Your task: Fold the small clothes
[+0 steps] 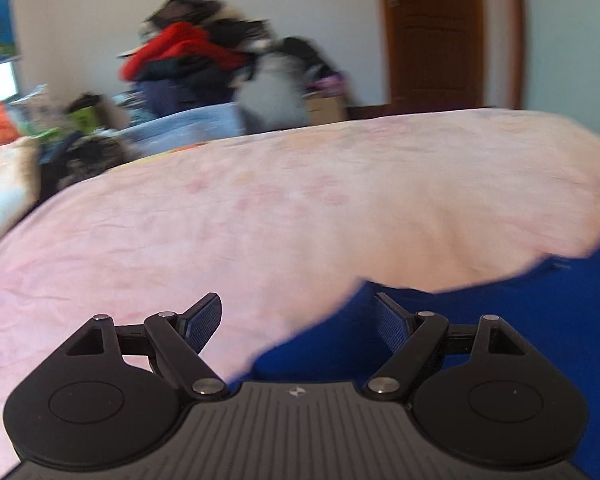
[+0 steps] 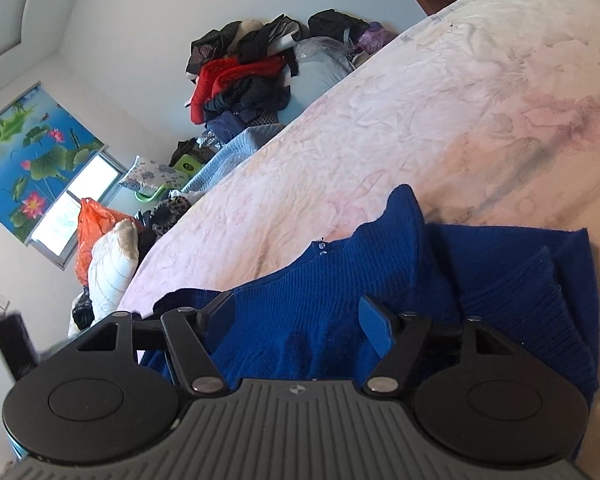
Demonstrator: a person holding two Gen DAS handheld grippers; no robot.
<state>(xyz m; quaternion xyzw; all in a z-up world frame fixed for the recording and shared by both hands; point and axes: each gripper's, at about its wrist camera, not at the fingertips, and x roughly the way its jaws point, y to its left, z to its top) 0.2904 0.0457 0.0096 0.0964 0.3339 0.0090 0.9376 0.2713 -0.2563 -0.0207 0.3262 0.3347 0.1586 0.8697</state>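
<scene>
A blue knit sweater (image 2: 340,304) lies partly folded on a pink floral bedspread (image 2: 440,92). In the left wrist view the sweater (image 1: 500,320) fills the lower right, its edge running under the gripper. My left gripper (image 1: 298,320) is open and empty, low over the sweater's left edge. My right gripper (image 2: 298,320) is open and empty, directly over the sweater's middle, with a folded ribbed sleeve (image 2: 520,304) to its right.
A heap of clothes (image 2: 244,76) with a red garment is piled beyond the bed's far side. A white pillow (image 2: 112,264), an orange bag (image 2: 90,224) and dark items sit at the bed's left end. A wooden door (image 1: 436,32) stands at the back.
</scene>
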